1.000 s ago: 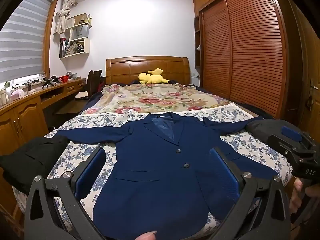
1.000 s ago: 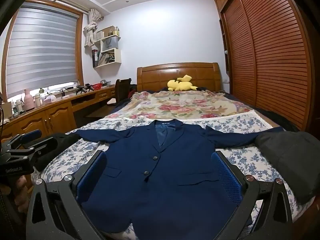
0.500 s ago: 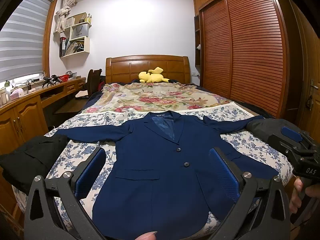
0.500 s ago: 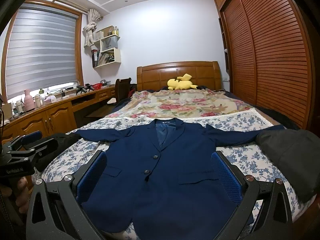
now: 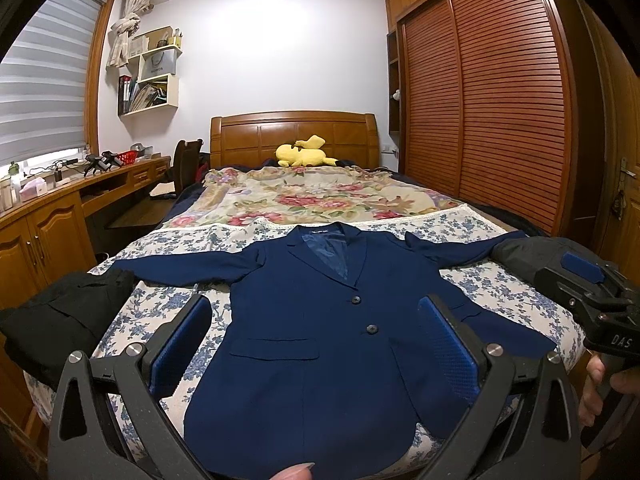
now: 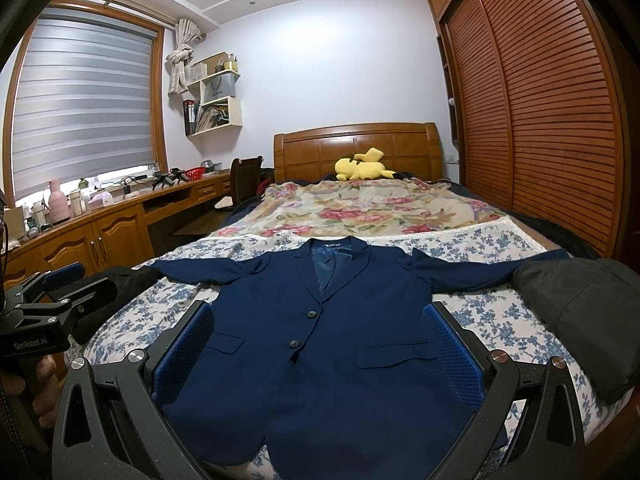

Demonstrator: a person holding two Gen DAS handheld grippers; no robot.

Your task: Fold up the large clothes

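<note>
A navy blazer (image 5: pixel 320 336) lies face up and buttoned on the floral sheet of the bed (image 5: pixel 520 280), collar toward 12 o'clock and hem toward 6 o'clock, with both sleeves stretched out flat toward 9 and 3 o'clock. The left gripper (image 5: pixel 316 344) hovers over the hem end with its blue-padded fingers (image 5: pixel 180 344) spread wide, holding nothing, the blazer's body showing between them. The right gripper (image 6: pixel 320 352) hangs likewise above the lower half of the garment, its fingers (image 6: pixel 452 352) also spread apart and empty. At 9 o'clock a black garment (image 5: pixel 60 328) lies at the bed's edge, touching the sleeve end; at 3 o'clock a dark grey garment (image 6: pixel 580 312) covers the other cuff. A yellow plush toy (image 5: pixel 304 154) rests by the headboard at 12 o'clock, and a wooden counter (image 6: pixel 120 208) runs along the window side
</note>
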